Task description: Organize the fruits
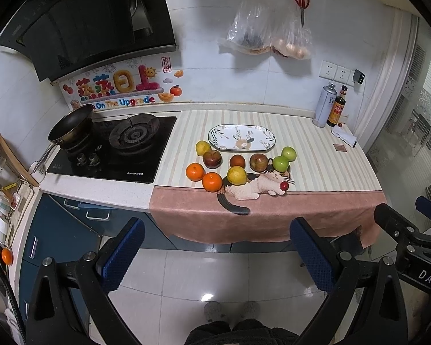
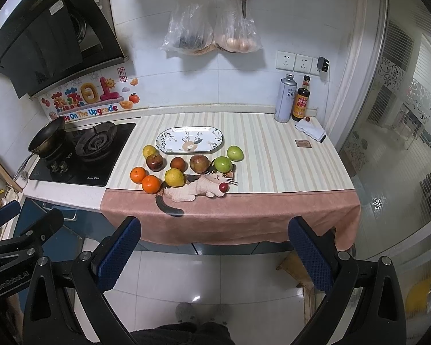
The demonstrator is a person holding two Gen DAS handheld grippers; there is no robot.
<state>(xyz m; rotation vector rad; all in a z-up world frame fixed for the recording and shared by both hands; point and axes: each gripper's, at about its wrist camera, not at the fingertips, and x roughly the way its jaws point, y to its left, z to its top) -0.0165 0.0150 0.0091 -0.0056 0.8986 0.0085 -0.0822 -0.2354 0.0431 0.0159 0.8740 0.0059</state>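
Beside left-view cabinets hangs an orange [image 1: 7, 256], unseen rightward.

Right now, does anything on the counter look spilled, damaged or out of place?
Nothing spilled or damaged. The fruits lie loose on the striped cloth in front of the empty oval plate, and one small red fruit sits apart at the cloth's front, on the cat picture.

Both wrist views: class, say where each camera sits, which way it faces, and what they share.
Left wrist: on the left gripper, back from the counter, facing the plate and wall; open blue fingers, slippers, right gripper at the right edge.
Right wrist: on the right gripper, same facing; left gripper at the left edge.
Shared: plate, fruit, stove.
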